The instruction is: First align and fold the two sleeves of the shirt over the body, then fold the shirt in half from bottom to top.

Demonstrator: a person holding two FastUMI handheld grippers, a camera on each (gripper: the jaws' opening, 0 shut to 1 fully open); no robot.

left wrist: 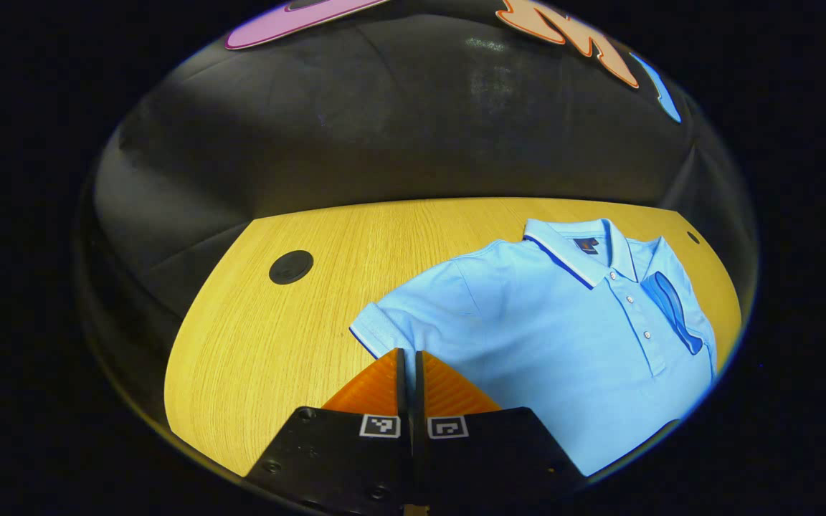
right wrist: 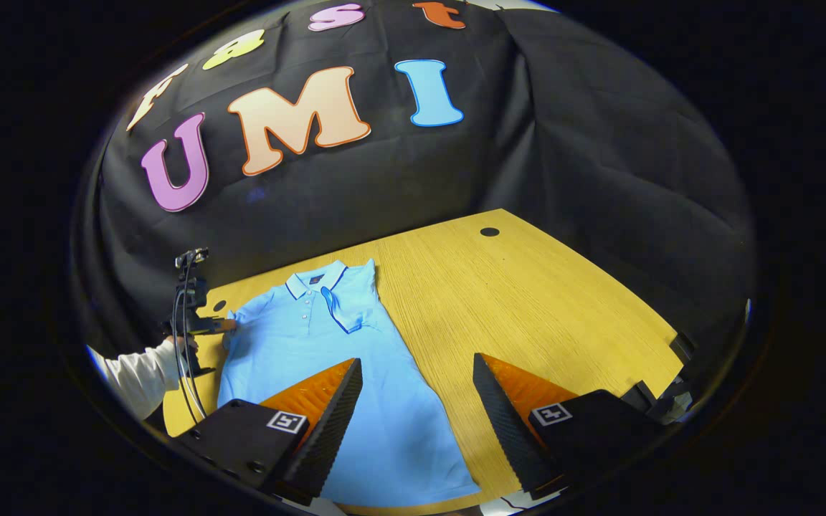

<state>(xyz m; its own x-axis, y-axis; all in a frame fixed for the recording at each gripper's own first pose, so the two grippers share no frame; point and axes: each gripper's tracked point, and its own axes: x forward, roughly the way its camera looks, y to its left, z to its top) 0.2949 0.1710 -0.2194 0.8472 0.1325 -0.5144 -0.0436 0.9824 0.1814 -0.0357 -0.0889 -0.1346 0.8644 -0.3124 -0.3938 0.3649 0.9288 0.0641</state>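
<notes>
Blue shirt flat on the tabletop, one sleeve folded over, the other spread out

Left gripper view: the shirt (left wrist: 563, 337) lies on the tabletop (left wrist: 277, 337), its hem cut off at the edge; the left gripper (left wrist: 409, 358) has its jaws pressed together at the cuff of the spread sleeve (left wrist: 413, 315), but whether cloth is pinched I cannot tell. Right gripper view: the right gripper (right wrist: 416, 376) hangs over the shirt's lower part with jaws spread wide, holding nothing; one sleeve lies folded across the chest; a hand (right wrist: 183, 345) holds the left gripper at the far sleeve
</notes>
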